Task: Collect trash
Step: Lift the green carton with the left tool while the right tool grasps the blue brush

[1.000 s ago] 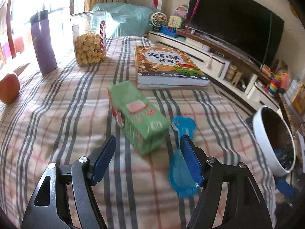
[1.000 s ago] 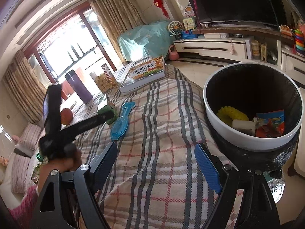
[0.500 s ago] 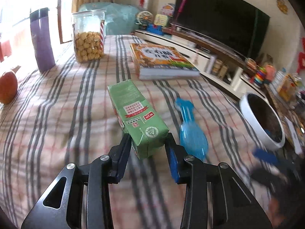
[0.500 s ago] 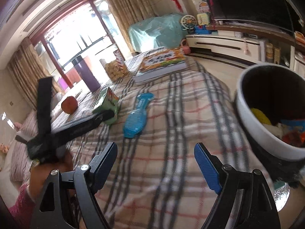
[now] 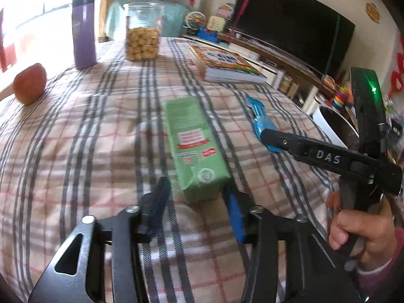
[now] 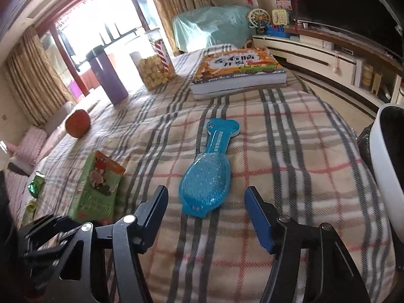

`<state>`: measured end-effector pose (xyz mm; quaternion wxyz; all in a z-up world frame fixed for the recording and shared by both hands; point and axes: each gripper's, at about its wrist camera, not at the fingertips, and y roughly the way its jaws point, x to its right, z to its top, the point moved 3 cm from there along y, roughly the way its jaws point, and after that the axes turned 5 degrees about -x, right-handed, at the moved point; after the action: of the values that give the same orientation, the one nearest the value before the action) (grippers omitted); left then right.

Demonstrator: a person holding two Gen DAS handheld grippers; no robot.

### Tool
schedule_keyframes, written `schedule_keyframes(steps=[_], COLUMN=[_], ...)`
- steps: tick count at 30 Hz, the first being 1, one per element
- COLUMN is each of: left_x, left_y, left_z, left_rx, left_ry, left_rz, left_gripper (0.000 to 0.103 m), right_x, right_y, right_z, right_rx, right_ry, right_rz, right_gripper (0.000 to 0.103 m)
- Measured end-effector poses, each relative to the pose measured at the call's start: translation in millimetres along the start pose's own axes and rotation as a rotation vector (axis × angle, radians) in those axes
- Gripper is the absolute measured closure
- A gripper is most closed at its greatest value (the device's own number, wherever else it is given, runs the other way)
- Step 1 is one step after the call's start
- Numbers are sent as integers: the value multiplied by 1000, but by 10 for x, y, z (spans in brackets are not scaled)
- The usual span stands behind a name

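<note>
Left gripper [image 5: 195, 199]: my jaws had just reopened, apart around the green carton [image 5: 195, 149], no longer pinching.
Right gripper [image 6: 205, 214]: narrowing yet apart, nearing the blue package [image 6: 207, 179].
Meaning: nothing was held; both pickups remained.

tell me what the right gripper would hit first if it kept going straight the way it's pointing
Most likely the blue plastic package lying on the plaid blanket. Its wide end sits just ahead of the right gripper, whose jaws have just been closing with nothing between them yet.

One green carton [image 5: 194, 146], one blue blister pack [image 6: 207, 176], one book [image 6: 240, 73], one jar [image 5: 142, 32], one purple tumbler [image 5: 84, 30], one apple [image 5: 29, 83]
</note>
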<state>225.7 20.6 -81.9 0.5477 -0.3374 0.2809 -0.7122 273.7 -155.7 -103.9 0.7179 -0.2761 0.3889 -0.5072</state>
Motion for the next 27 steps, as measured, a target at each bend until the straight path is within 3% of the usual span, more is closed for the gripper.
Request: schedule_keyframes(steps=[1,8,9,12,14,27], left_x=[-24,-95,-86,-48,-37,-33], left_y=[7,150,185,228,237,121], left_z=[1,81,85,87,74,54], left_rx=[5,-11,-22,-32,-32,20], left_ry=[-18,-79,-74,-51,-45,-42], left_rz=[16,-6,-4,-19,-23,-26], left_gripper=[40,39,40,63,64,72], right_x=[-20,-152,-163,-173,-137,41], right_y=[32,189,201,208,192,-202], right_z=[12,53,57,63,68,-181], right_rx=[-2,-21,-23,-22,-15,15], right_ry=[-2,-64,-69,-74,-54,50], right_rz=[-12,-114,-124,-147,-152,1], right_gripper=[38,37,37,41,53,56])
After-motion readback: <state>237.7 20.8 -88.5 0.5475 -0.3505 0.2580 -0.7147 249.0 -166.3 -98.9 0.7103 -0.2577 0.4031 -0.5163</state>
